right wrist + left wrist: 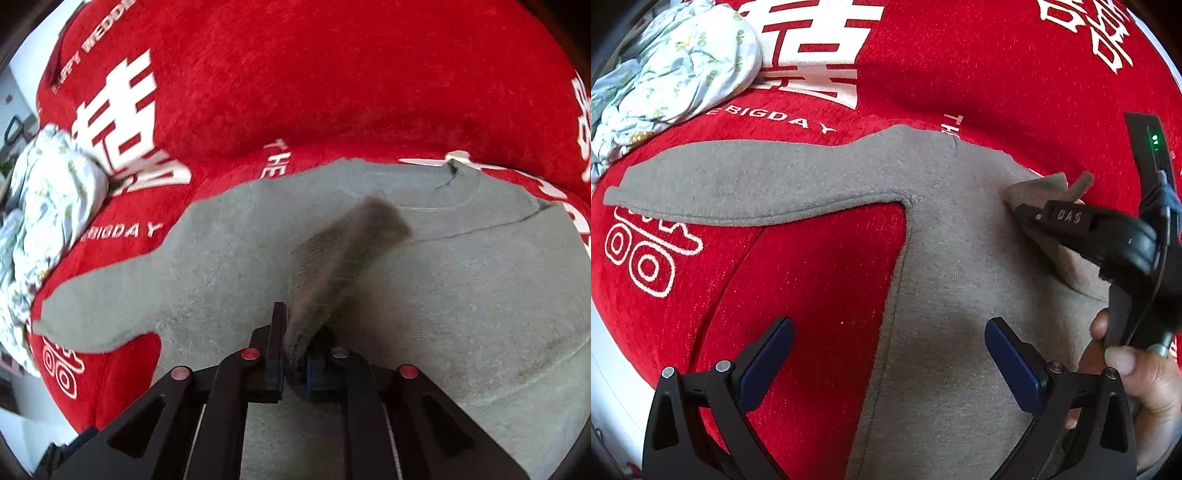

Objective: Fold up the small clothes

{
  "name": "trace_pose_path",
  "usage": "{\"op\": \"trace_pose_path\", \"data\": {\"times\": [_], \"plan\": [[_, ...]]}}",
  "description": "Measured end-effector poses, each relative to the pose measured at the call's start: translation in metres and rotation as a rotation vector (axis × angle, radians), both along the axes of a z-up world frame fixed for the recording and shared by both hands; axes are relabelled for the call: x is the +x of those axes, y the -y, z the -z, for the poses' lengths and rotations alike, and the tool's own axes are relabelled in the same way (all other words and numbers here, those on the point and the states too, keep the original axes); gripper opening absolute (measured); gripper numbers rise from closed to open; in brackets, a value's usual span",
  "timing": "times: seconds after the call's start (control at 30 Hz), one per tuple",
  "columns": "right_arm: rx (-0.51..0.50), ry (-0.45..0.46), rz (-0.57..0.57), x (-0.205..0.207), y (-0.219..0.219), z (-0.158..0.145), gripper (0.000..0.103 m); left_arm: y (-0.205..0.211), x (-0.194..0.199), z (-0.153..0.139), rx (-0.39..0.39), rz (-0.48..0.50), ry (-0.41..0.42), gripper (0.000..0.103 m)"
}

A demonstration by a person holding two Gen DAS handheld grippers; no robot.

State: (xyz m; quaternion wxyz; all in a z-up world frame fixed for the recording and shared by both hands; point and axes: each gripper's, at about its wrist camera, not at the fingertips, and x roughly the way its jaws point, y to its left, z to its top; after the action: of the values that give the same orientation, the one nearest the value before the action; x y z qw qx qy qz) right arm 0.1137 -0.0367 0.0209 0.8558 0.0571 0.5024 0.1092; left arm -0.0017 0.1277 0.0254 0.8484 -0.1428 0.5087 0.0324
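A small grey sweater (960, 258) lies flat on a red blanket (997, 74), one sleeve (738, 177) stretched out to the left. My right gripper (295, 336) is shut on the other sleeve (343, 251), which is lifted and folded in over the sweater's body below the neckline (443, 199). In the left wrist view the right gripper (1027, 212) comes in from the right, with the sleeve's cuff (1052, 184) sticking out past its tips. My left gripper (890, 325) hovers open over the sweater's left side seam with nothing between its fingers.
A crumpled floral cloth (683, 66) lies at the blanket's far left, also seen as a floral bundle (48, 192) in the right wrist view. A person's hand (1137, 369) grips the right tool's handle. The blanket's edge drops to a pale floor (605, 387) at lower left.
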Motion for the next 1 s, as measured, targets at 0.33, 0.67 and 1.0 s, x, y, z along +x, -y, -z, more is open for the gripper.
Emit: {"op": "trace_pose_path", "data": {"times": [0.33, 0.67, 1.0], "plan": [[0.048, 0.16, -0.113, -0.022, 0.026, -0.055, 0.079, 0.008, 0.001, -0.009, -0.034, 0.01, 0.02, 0.103], [-0.208, 0.044, 0.239, -0.003, 0.174, -0.016, 0.08, 0.066, 0.041, -0.024, -0.048, 0.14, 0.023, 0.103], [-0.236, 0.011, 0.24, 0.012, 0.197, 0.016, 0.088, 0.142, 0.111, 0.015, 0.148, 0.234, -0.061, 0.103]]}}
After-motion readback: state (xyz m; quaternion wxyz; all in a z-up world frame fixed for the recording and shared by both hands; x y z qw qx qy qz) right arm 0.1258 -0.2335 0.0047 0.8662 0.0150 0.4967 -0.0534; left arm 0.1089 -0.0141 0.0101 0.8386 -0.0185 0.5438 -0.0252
